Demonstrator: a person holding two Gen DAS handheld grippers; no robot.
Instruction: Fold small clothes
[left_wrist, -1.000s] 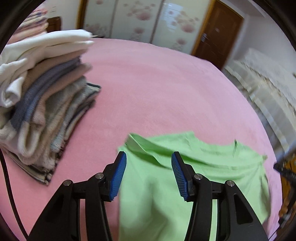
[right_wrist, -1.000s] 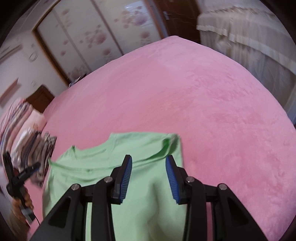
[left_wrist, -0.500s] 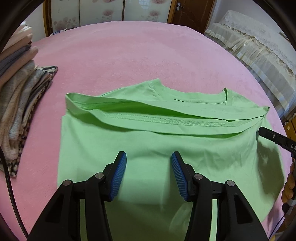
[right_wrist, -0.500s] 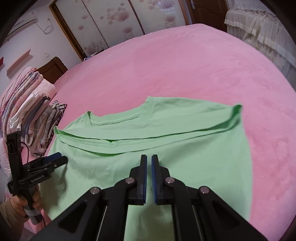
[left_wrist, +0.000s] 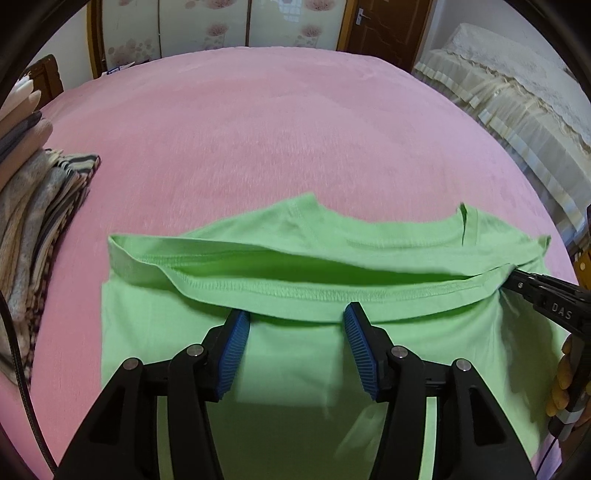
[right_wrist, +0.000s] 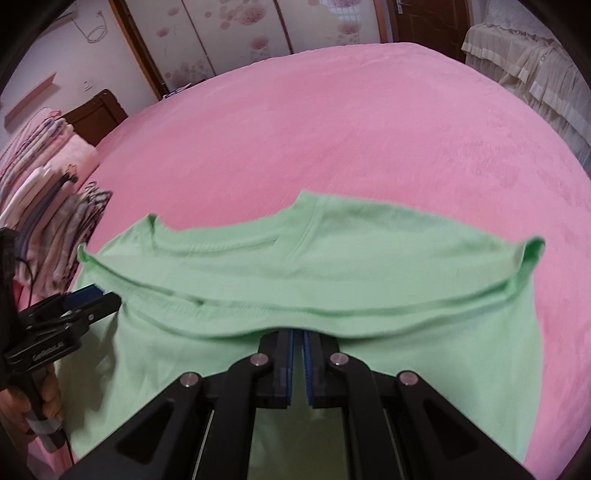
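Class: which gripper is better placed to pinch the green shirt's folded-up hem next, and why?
Left, probably. The left gripper is open with the hem just beyond its pads; the right gripper is shut and must reopen first.

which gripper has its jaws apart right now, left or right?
The left gripper: its blue pads stand well apart over the green shirt, nothing pinched between them. The right gripper has its pads drawn together, tips under the shirt's folded hem.

Ahead of your left gripper (left_wrist: 295, 347), beyond the green shirt (left_wrist: 317, 240), the pink bedspread (left_wrist: 258, 140) lay bare and passable. A stack of folded clothes (left_wrist: 33, 221) blocked its left; your right gripper (left_wrist: 517, 280) crowded its right.
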